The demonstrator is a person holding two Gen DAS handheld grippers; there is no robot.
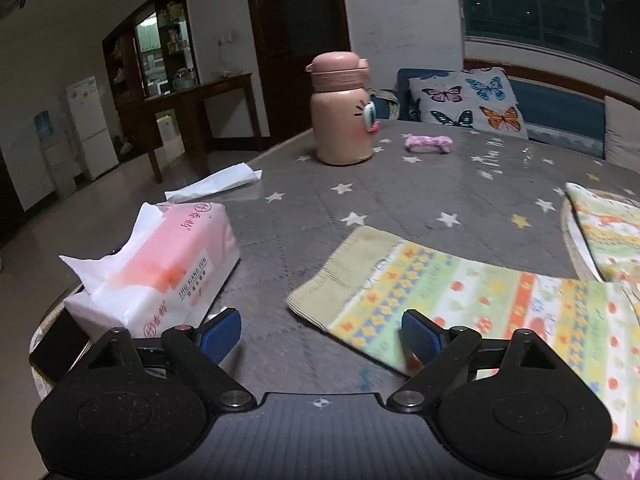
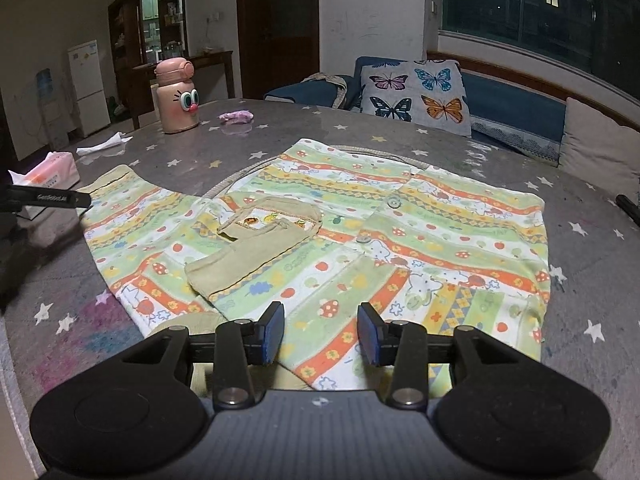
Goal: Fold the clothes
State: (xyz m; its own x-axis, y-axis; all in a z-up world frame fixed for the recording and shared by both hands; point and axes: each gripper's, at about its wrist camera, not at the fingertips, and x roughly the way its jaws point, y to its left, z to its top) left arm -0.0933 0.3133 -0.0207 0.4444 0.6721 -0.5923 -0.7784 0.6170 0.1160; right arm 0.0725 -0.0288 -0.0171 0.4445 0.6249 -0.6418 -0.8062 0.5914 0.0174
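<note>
The right gripper (image 2: 320, 334) is hovering with its jaws apart and nothing between them, right over the near hem of the shirt (image 2: 360, 216). The left gripper (image 1: 322, 334) is likewise standing open and empty, its right pad just above the cuff end of a sleeve (image 1: 400, 292).

Ahead of both grippers, the table (image 2: 192, 156) is spreading out under a grey star-printed cover. The shirt is lying on it directly in front of the right gripper, buttoned front up, with one sleeve stretching out to that gripper's left and a beige flap (whether a folded-in sleeve or part of the collar, I cannot tell) resting across its chest. The scene fits a shirt spread out for folding as well as one with a part already turned in.

Whichever it is, any grasp here is going to work best low and flat: each pad sliding under a single edge of cloth, pinching at the hem or cuff rather than mid-panel, and both grippers lifting together so the fabric is carrying over without bunching.

To the left of the left gripper a tissue pack (image 1: 160, 264) is sitting close by, worth clearing on any sweep. Further ahead a pink bottle (image 1: 340, 112) is standing, and beyond it a small purple scrap (image 1: 428, 144).
</note>
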